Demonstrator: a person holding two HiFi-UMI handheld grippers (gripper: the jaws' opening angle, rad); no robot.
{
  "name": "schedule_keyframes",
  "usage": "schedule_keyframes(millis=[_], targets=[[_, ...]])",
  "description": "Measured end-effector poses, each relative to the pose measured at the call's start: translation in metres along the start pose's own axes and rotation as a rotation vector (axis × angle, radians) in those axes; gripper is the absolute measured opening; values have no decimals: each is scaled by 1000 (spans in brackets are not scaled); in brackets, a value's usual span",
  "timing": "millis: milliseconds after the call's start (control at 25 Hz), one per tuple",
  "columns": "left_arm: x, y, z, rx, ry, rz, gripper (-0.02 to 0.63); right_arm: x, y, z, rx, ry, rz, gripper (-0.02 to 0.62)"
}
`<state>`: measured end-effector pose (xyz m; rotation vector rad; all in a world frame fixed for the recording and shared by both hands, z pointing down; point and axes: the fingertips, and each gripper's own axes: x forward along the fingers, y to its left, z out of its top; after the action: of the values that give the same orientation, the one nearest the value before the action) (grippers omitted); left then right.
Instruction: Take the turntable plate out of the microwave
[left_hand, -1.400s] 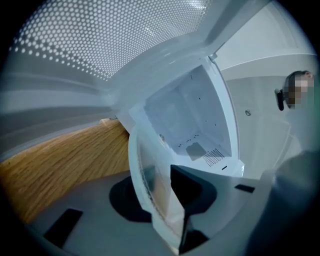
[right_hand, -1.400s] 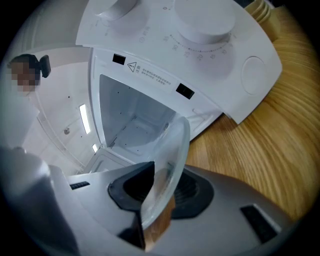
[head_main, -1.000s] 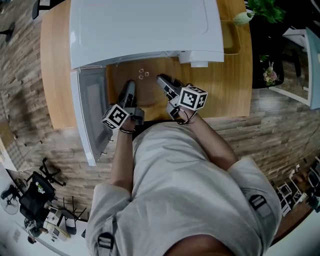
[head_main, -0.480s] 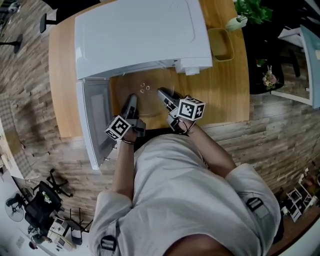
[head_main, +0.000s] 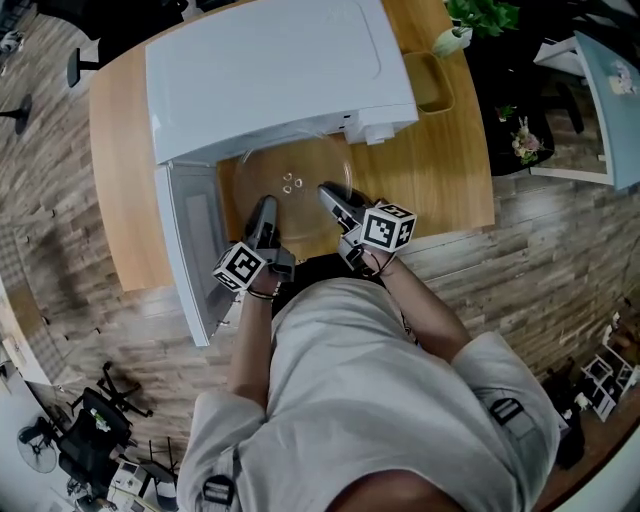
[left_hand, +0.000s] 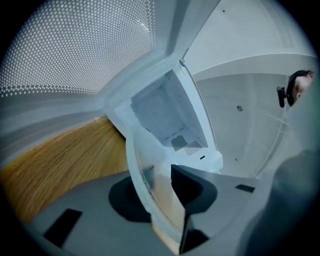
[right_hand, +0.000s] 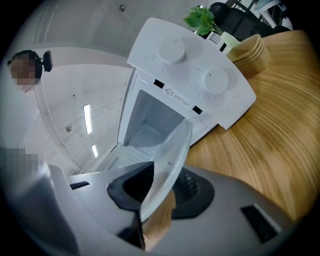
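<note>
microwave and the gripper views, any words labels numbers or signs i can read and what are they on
No text is legible in any view.
microwave control panel: small dark labels and a strip with a triangle sign, too small to read.
left gripper and right gripper cubes: black-and-white square markers, no letters.
white plant pot: barcode-like stripes beside it, blurred.

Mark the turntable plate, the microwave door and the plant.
turntable plate (head_main: 291, 181): head view, centre hub.
microwave door (head_main: 192, 232): head view, window panel.
plant (right_hand: 199, 20): right gripper view, leaves.
</note>
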<state>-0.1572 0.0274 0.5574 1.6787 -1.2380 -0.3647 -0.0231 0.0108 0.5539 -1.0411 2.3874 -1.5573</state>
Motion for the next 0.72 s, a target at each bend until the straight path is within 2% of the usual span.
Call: schedule_keyframes(millis=[280,720], targets=[[-15,-16,-8,8,32,-68,129,-27,18,-8,-34,-63,-34,109],[-28,-46,-10,65,78,-177,130,-62,44,-9,-79,-201,-75,112]])
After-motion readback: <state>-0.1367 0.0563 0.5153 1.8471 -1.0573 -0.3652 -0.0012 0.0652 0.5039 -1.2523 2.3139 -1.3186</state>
